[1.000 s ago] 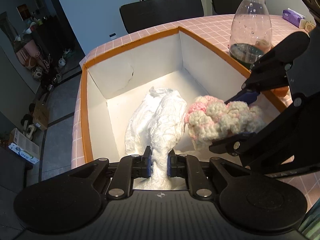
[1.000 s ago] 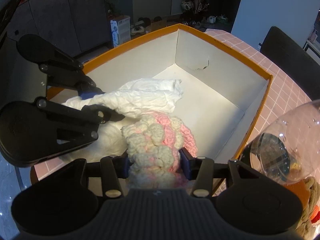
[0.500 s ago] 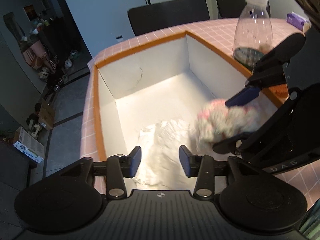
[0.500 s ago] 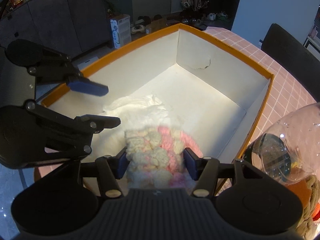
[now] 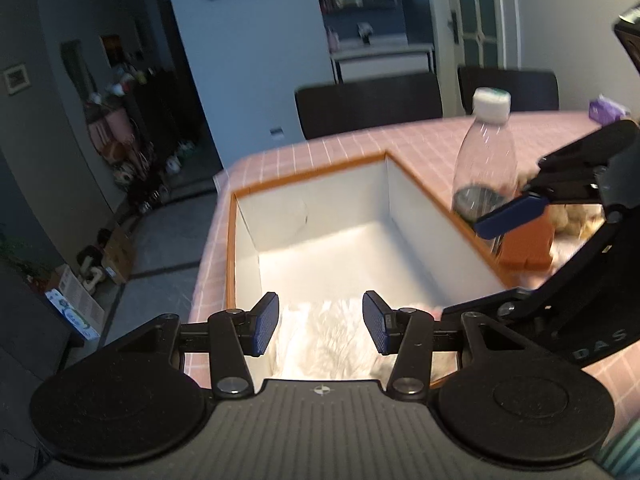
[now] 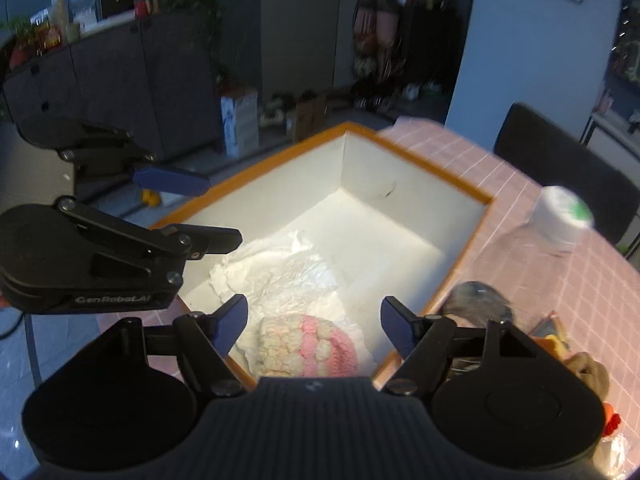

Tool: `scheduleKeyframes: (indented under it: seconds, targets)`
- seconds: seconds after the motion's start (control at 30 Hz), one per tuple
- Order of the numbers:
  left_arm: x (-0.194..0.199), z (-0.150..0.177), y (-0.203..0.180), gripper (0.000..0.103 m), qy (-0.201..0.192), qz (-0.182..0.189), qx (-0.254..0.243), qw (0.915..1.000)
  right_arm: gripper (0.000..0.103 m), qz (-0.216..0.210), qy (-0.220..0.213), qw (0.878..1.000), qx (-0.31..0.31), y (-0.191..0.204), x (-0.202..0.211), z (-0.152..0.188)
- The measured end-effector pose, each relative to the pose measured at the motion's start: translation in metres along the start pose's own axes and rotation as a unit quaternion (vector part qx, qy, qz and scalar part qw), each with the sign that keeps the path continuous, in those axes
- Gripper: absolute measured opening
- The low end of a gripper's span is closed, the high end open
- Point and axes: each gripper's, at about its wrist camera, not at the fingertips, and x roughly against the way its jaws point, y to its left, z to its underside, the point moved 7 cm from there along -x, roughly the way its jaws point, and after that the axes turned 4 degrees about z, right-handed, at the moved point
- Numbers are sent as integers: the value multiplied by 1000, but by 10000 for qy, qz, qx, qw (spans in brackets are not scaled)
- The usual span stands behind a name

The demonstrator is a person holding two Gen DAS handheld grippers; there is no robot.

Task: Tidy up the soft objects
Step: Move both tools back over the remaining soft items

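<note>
Your left claw (image 5: 320, 326) hangs over the near end of the box (image 5: 424, 184), its blue pads set well apart with nothing gripped; the white cloth (image 5: 328, 336) shows between them but lies below, on the box floor, untouched. Your right claw (image 6: 314, 326) also hangs over the near end of the box, its jaws opening; the knit piece (image 6: 306, 346) is seen between the pads but rests free on the box floor, clear of both.

The box is a shallow open carton with white inner walls and an orange rim, standing on the table (image 6: 560, 280), which carries a pink checked cover. One far inner wall bears a small tear.

The cloth is white, thin and crumpled, with fine creases; it spreads across the near part of the box floor. The far part of the floor is bare.

The knit piece is a bumpy crochet item in cream and pink bands, bunched into a soft lump. It lies at the near end of the box, on top of the cloth's near edge.

A clear bottle (image 5: 486, 168) with a white cap stands on the table just outside the box's right rim. An orange block (image 5: 528, 246) sits beside the bottle, also outside that rim. Both views are blurred.
</note>
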Motion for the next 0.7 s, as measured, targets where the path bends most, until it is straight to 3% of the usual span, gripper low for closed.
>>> scheduleKeyframes:
  seconds: [0.13, 0.3, 0.5, 0.7]
  targets:
    - [19, -9, -18, 56, -534, -75, 122, 9985, 74, 130, -493, 9983, -269, -14, 38, 12]
    - [45, -15, -51, 56, -1341, -11, 371, 9903, 76, 391, -1264, 9883, -756, -37, 90, 37]
    - [54, -18, -107, 56, -1815, 817, 406, 9792, 80, 1125, -1832, 9642, -1555, -79, 140, 88]
    - [28, -19, -162, 56, -1586, 1818, 420, 9696, 80, 2188, -1563, 9420, -2008, -121, 154, 151]
